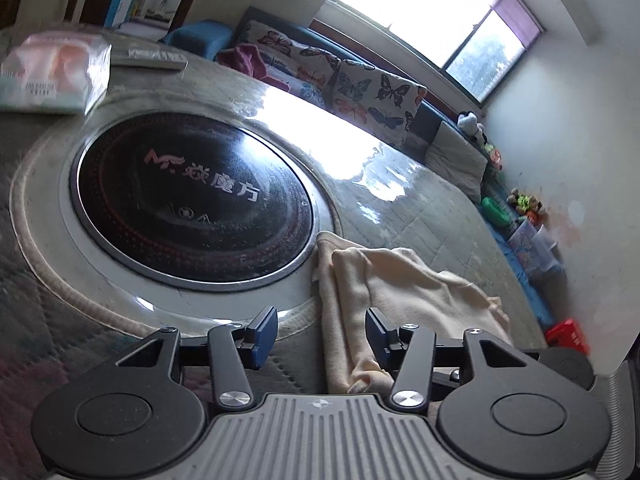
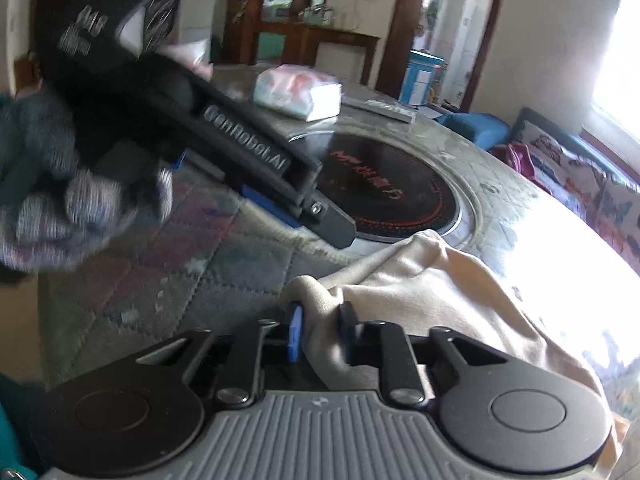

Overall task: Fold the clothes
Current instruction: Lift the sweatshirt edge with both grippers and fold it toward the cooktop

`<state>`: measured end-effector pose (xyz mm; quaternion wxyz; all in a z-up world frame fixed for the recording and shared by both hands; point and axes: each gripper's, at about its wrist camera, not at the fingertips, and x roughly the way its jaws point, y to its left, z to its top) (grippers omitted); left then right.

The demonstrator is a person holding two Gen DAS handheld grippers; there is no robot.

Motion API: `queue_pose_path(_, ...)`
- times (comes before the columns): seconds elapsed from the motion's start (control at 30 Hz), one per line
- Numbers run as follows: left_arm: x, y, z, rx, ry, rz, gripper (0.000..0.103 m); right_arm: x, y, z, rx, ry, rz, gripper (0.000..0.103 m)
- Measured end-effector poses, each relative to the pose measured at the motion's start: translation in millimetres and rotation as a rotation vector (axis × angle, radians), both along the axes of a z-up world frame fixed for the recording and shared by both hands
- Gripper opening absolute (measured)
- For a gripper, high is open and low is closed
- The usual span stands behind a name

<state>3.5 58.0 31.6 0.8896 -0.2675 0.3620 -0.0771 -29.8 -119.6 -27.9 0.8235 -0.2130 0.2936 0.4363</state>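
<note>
Left gripper (image 1: 322, 338): fingers spread about halfway, gripping nothing, cream cloth (image 1: 400, 292) lying on the table (image 1: 420, 208) between and beyond the pads. Right gripper (image 2: 320, 332): fingers pinching a raised fold of the cloth (image 2: 420, 280), remainder spread to the right.

We see the garment (image 1: 404, 292) lying on the table (image 1: 420, 204), at about four o'clock from the round cooker plate (image 1: 192, 200) set in the table's middle. At eleven o'clock from the plate lies a packet of tissues (image 1: 52, 76), with a remote control (image 1: 150, 60) just beside it. Behind the table stands a sofa with cushions (image 1: 360, 92).
</note>
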Motion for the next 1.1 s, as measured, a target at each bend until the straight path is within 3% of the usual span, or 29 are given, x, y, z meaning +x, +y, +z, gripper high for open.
queue_pose_path(0.37, 19.9, -0.5, -12.3, -0.308, 0.089, 0.087, 0.061, 14.7, -27.1, 26.6, 0.164, 0.074, -0.075, 0.011)
queue_pose_path(0.5, 26.9, -3.8, -18.8, -0.378, 0.114, 0.095, 0.061, 15.9, -34.8, 33.3, 0.200, 0.083, -0.085, 0.011)
queue_pose_path(0.67, 32.1, -8.3, -26.9, -0.412, 0.142, 0.094, 0.059, 14.7, -41.0, 35.2, 0.215, 0.091, -0.081, 0.011)
queue_pose_path(0.7, 32.7, -8.7, -28.7, -0.420, 0.147, 0.093, 0.057, 14.3, -41.4, 35.1, 0.215, 0.092, -0.078, 0.011)
queue_pose_path(0.87, 34.0, -5.1, -38.7, -0.466, 0.169, 0.107, 0.027, 12.9, -43.2, 33.1, 0.215, 0.098, -0.065, 0.011)
queue_pose_path(0.97, 31.6, -2.5, -42.0, -0.470, 0.169, 0.115, 0.019, 11.9, -43.1, 30.0, 0.210, 0.104, -0.063, 0.011)
queue_pose_path(1.1, 29.5, -5.3, -40.9, -0.430, 0.160, 0.108, 0.016, 9.8, -46.5, 26.9, 0.208, 0.117, -0.068, 0.015)
